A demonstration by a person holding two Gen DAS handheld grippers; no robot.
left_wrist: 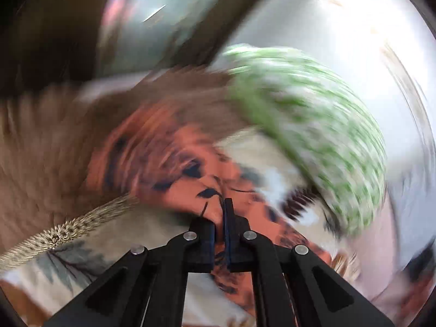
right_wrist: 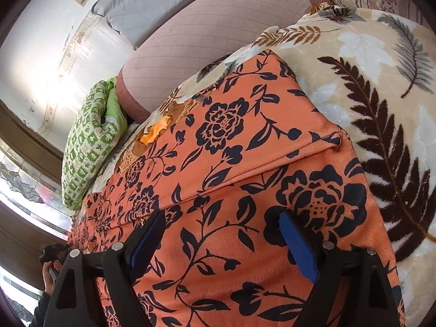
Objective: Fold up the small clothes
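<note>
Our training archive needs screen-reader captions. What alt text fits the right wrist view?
The open right gripper hovers over an orange cloth with dark blue flowers, folded once and lying on a cream leaf-print blanket. A green patterned pillow lies at the far left beside a pink padded headboard.

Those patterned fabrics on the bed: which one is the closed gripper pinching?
The orange cloth with dark flowers, nipped by the left gripper; the leaf-print blanket lies beneath, and the green-checked bundle sits apart.
</note>
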